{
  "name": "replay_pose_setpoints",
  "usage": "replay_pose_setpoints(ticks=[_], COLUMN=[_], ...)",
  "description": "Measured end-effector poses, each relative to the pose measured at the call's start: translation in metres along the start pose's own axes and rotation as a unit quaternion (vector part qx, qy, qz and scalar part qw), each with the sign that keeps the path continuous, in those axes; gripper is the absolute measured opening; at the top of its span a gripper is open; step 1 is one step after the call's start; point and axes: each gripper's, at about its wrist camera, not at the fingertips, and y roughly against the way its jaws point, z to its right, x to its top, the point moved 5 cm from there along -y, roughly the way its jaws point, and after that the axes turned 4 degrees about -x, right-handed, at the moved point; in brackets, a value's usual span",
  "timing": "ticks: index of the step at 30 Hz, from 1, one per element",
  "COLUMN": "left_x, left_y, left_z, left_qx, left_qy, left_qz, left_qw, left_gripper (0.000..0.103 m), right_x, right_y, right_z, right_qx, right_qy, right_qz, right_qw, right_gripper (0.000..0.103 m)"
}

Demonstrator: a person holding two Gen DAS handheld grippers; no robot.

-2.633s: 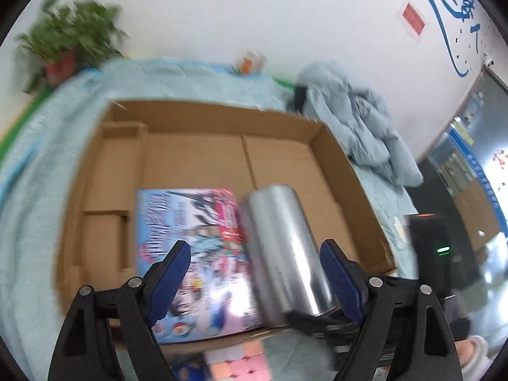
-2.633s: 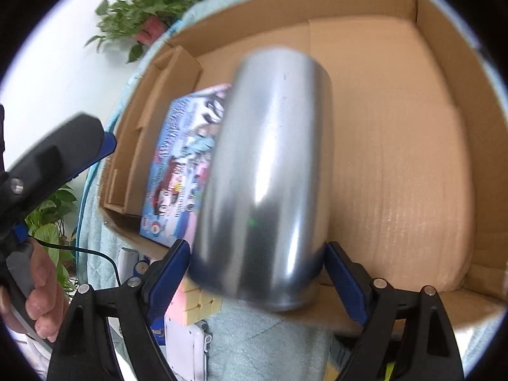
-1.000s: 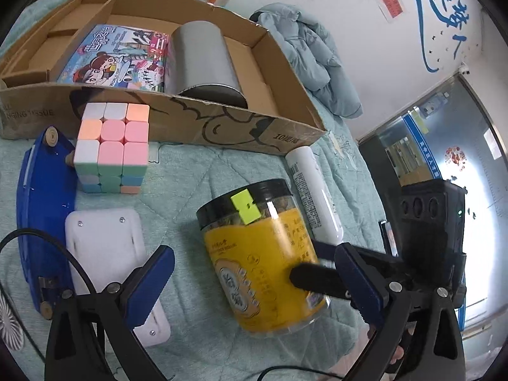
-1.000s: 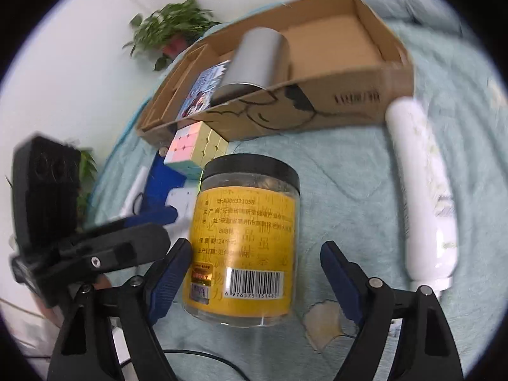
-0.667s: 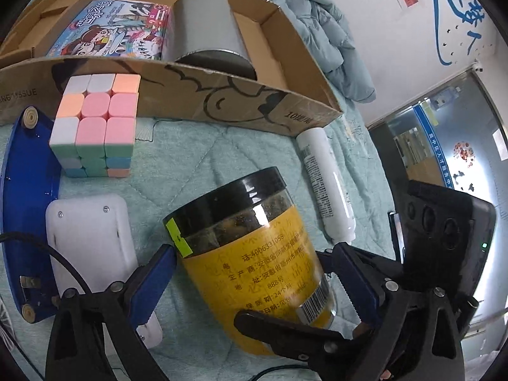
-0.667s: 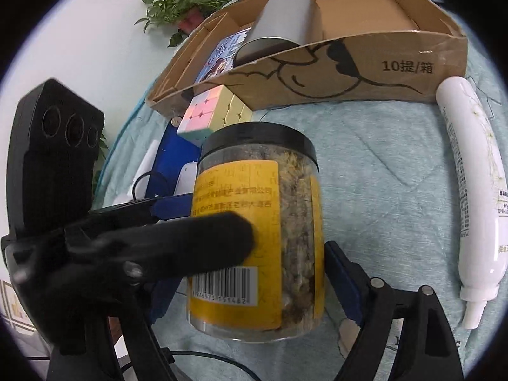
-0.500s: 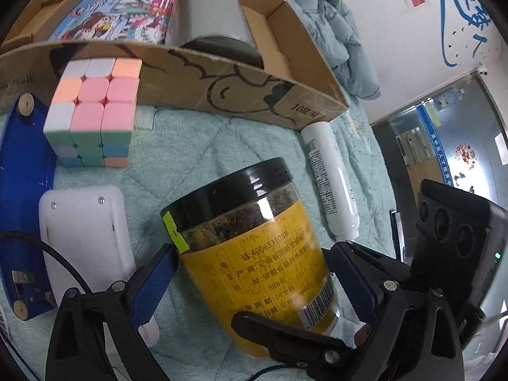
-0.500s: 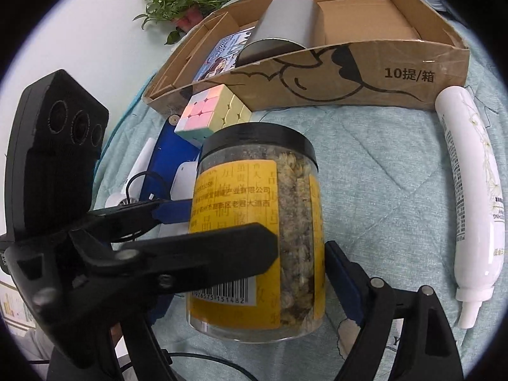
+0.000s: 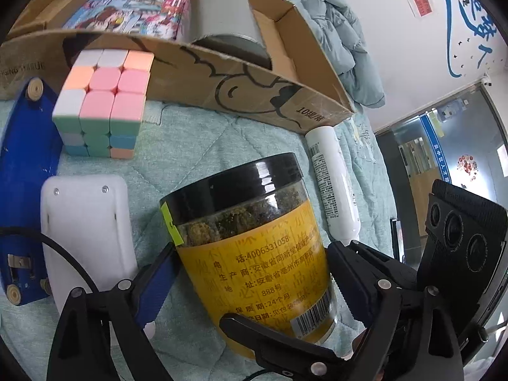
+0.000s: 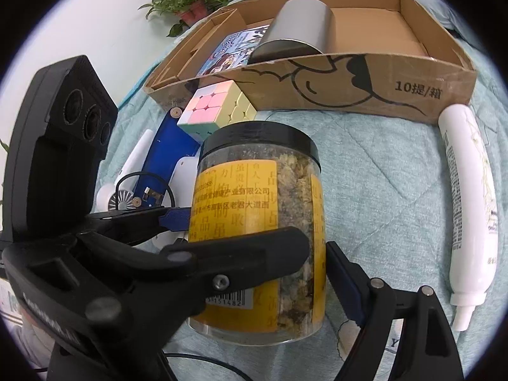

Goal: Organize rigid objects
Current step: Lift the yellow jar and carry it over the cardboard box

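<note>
Nearest the cameras, both grippers straddle the jar (image 9: 254,254), a clear tub with a black lid and yellow label that stands upright on the teal quilt (image 10: 397,171) at its near edge. The left gripper (image 9: 250,273) has the jar between its jaws, which are wide and closing; its blue left pad sits at the jar's wall, but whether it presses yet I cannot tell. The right gripper (image 10: 317,273) also stands wide around the jar, its right pad just beside the wall with a thin gap showing; its other jaw is hidden behind the left gripper's black finger, which crosses the label.

The step in hand looks like taking hold of the jar to carry it to the cardboard box (image 10: 317,89). To do it well, I would let one gripper take it: two sets of jaws crossing on one round body crowd each other. The pads should meet the wall on opposite sides, below the lid and about mid-height, squarely across the widest part, or the smooth plastic may squirm out. Lift straight up before moving off.

Just beyond the jar to the left lie a white plastic piece (image 9: 85,231) and a blue plate (image 9: 28,171), with a pastel cube (image 9: 104,101) touching the box's front wall. A white tube (image 10: 470,222) lies to the right. The box at the far side already holds a silver cylinder (image 10: 298,28) and a picture book (image 10: 231,50); bare floor right of the cylinder looks the natural place for the jar.
</note>
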Motion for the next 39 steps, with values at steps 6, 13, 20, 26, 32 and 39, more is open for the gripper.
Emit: replay_pose_setpoints(ticks=[6, 13, 20, 26, 32, 39], left_x=[0.008, 0.027, 0.057, 0.093, 0.137, 0.171], left_y=[0.028, 0.070, 0.106, 0.129, 0.133, 0.118], left_z=[0.023, 0.058, 0.101, 0.139, 0.161, 0.166], left_qx=[0.016, 0.017, 0.018, 0.022, 0.025, 0.022], left_qy=[-0.037, -0.089, -0.150, -0.201, -0.227, -0.239], left_qz=[0.042, 0.086, 0.122, 0.143, 0.142, 0.135], left_qw=[0.9983, 0.9922, 0.9809, 0.9688, 0.9631, 0.9614], left_gripper=[0.087, 0.086, 0.086, 0.086, 0.086, 0.086], right_x=[0.012, 0.028, 0.048, 0.078, 0.113, 0.137], right_y=[0.021, 0.058, 0.101, 0.131, 0.140, 0.135], right_z=[-0.008, -0.024, -0.028, -0.025, -0.014, 0.003], right_qx=[-0.001, -0.015, -0.027, -0.039, -0.047, -0.059], right_qy=[0.001, 0.013, 0.020, 0.021, 0.010, 0.002], right_qz=[0.040, 0.110, 0.180, 0.229, 0.250, 0.253], right_qw=[0.999, 0.994, 0.983, 0.972, 0.967, 0.966], right_gripper=[0.084, 0.084, 0.084, 0.084, 0.084, 0.084])
